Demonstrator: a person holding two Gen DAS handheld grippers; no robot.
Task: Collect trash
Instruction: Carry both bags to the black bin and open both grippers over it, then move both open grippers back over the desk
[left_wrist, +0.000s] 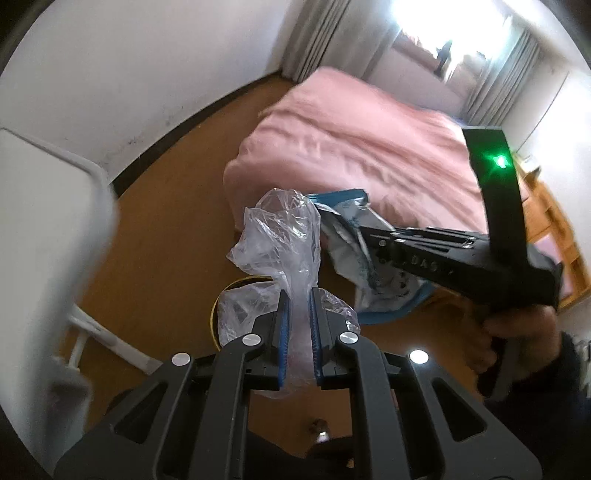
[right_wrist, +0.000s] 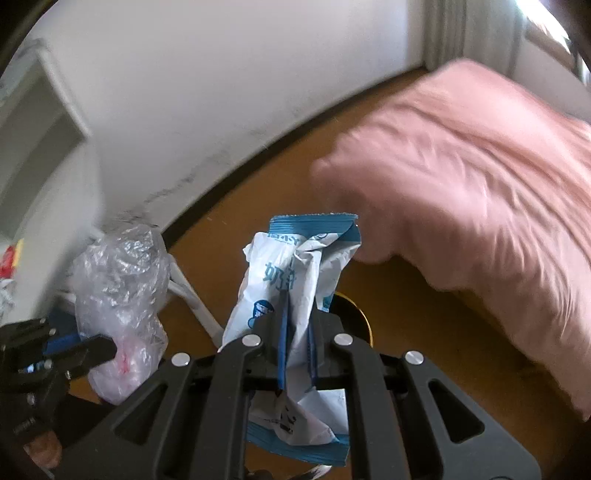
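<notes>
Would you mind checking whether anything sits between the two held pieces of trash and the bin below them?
Nothing visible does: the clear plastic bag and blue-and-white wrapper hang in open air above the yellow-rimmed bin, which they partly hide.

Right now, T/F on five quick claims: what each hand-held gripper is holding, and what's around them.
1. The left hand-held gripper is shut on a crumpled clear plastic bag. True.
2. The right hand-held gripper is open with nothing in it. False: it is shut on a blue-and-white snack wrapper.
3. The bed has a pink cover. True.
4. The wrapper lies on the wooden floor. False: it is held up in the air.
5. A dark round bin with a yellow rim shows below the wrapper. True.
</notes>
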